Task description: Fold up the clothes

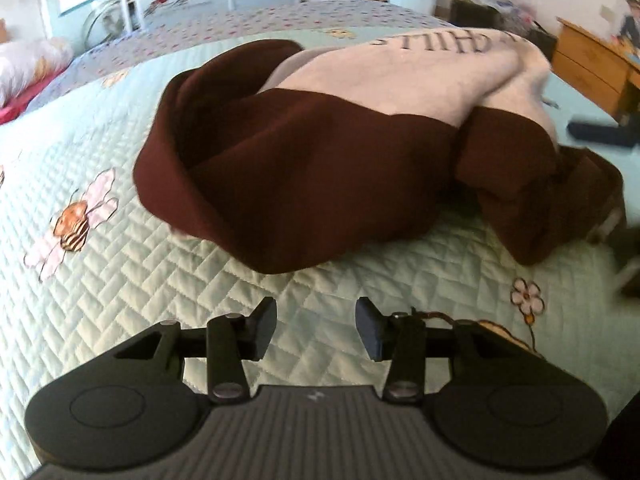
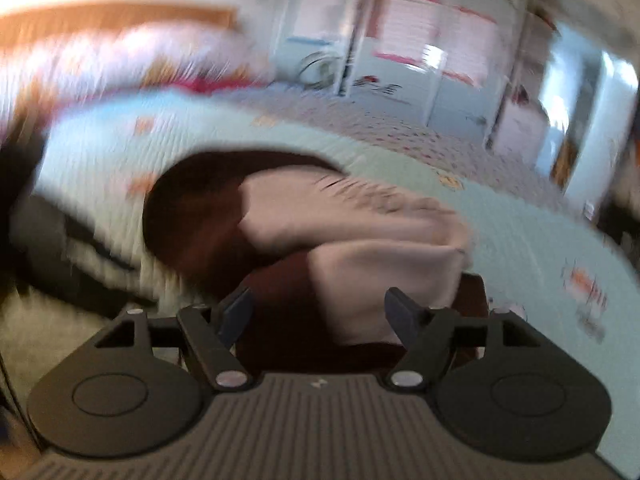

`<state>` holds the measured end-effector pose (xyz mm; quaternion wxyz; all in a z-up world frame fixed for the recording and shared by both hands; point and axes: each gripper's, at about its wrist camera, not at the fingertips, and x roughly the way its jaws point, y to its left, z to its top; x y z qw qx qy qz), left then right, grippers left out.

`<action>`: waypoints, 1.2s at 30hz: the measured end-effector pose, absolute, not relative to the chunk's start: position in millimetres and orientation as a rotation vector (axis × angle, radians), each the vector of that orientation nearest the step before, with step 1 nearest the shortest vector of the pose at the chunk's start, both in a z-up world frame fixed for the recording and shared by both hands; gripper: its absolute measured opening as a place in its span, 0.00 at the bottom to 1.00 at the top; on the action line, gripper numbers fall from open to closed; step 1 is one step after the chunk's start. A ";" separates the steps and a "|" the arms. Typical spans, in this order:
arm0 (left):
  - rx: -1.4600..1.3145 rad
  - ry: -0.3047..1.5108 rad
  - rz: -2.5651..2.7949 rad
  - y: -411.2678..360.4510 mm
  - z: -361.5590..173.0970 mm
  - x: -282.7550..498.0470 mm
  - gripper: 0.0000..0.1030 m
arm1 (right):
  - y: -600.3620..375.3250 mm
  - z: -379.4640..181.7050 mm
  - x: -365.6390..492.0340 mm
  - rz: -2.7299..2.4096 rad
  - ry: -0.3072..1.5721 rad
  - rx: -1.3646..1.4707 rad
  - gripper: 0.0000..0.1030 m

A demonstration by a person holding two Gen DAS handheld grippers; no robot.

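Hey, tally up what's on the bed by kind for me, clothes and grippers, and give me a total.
Garments: 1, a maroon and cream sweatshirt crumpled on the quilt.
Grippers: 2, the left gripper and the right gripper, both open and empty.
Total: 3

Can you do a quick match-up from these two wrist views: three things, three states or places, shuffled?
Things:
1. left gripper
2. right gripper
3. maroon and cream garment

States:
A. crumpled in a heap on the quilt
B. jaws open over bare quilt, short of the cloth
C. jaws open with the cloth right in front, view blurred

Pairs: 1-B, 2-C, 3-A
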<state>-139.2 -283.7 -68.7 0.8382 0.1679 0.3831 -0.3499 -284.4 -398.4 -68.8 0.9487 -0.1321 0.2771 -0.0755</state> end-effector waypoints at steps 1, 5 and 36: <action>0.355 0.815 -0.730 -284.1 -69.4 -138.9 0.45 | -388.1 -81.6 -276.3 -0.174 0.576 -0.339 0.72; 0.358 0.817 -0.696 -285.4 -68.0 -143.3 0.45 | -384.8 -103.5 -251.5 -0.256 0.567 -0.465 0.57; 1.221 0.096 -0.736 -364.3 -112.0 -234.7 0.48 | -684.9 -57.7 -266.1 -0.624 0.536 0.576 0.16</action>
